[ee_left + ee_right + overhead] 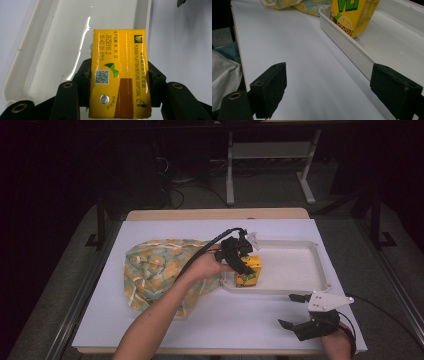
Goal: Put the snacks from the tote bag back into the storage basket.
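A yellow juice carton [251, 276] stands at the left end of a white tray [300, 270]. My left gripper [245, 266] is shut on it from above. In the left gripper view the black jaws press both sides of the carton [120, 72], whose top shows a QR code and a foil straw hole, over the tray [42, 50]. My right gripper [287, 310] rests open near the table's front right. In the right gripper view its gripper [327, 85] holds nothing above the white tabletop, with the carton [353, 15] and the tray wall [347, 47] ahead.
A cloth bag [155, 270] printed with orange and green fruit lies left of the tray; its edge [297, 3] appears in the right gripper view. White sheet [225, 320] covers the table. A dark floor and table legs lie beyond the far edge.
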`<act>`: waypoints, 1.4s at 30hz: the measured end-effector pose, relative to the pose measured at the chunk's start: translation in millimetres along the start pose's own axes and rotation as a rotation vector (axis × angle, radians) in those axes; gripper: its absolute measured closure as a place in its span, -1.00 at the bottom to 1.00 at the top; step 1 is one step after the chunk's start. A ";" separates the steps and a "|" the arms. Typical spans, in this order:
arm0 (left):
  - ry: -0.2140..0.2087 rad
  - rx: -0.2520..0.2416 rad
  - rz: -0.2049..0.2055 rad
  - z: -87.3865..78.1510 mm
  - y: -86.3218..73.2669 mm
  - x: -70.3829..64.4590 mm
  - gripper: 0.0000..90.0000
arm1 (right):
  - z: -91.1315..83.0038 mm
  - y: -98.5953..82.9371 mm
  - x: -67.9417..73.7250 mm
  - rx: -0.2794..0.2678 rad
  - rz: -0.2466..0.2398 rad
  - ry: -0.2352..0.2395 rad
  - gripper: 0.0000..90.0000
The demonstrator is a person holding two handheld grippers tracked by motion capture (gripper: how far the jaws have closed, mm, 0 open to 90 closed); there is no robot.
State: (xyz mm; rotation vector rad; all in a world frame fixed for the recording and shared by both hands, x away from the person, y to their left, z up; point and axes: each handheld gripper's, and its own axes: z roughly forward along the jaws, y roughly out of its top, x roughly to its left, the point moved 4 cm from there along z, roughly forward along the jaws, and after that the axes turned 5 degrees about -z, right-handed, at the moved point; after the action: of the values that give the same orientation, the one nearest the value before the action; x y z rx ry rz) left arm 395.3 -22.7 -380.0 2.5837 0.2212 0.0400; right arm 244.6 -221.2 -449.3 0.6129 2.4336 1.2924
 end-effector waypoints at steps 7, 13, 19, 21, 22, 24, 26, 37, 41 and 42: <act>-0.016 0.026 0.018 7.9 -2.4 -0.1 0.12 | -0.1 0.2 -0.3 -0.002 0.002 0.000 -0.70; -0.032 0.017 0.028 11.2 -5.5 -0.6 0.11 | 0.0 0.1 0.2 -0.002 0.004 0.002 -0.70; -0.014 0.029 0.079 11.5 -7.4 -5.2 0.11 | 1.6 0.8 0.7 0.001 0.001 0.005 -0.70; -0.017 0.026 0.088 11.1 -8.6 -5.2 0.11 | 1.8 1.1 1.2 0.004 0.000 0.006 -0.70; -0.018 0.023 0.093 11.0 -9.0 -5.2 0.11 | 1.8 1.1 1.3 0.005 -0.002 0.006 -0.70; -0.016 0.021 0.097 11.2 -9.2 -5.9 0.11 | 1.9 1.0 1.4 0.005 -0.002 0.007 -0.70; -0.016 0.021 0.101 11.2 -9.1 -6.2 0.11 | 1.9 0.9 1.2 0.004 0.000 0.006 -0.70; -0.014 0.021 0.105 11.1 -9.5 -6.8 0.11 | 1.9 0.7 1.1 0.005 0.000 0.007 -0.70; -0.011 0.024 0.103 11.0 -9.5 -7.1 0.10 | 1.9 0.6 1.0 0.004 0.000 0.007 -0.70; -0.011 0.024 0.103 11.0 -9.4 -7.0 0.10 | 1.9 0.6 1.0 0.005 0.000 0.007 -0.70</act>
State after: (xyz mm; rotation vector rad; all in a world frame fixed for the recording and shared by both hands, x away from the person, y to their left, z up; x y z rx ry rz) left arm 387.7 -21.6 -394.2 2.6172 0.0851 0.0614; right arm 244.7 -219.0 -449.9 0.6109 2.4433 1.2911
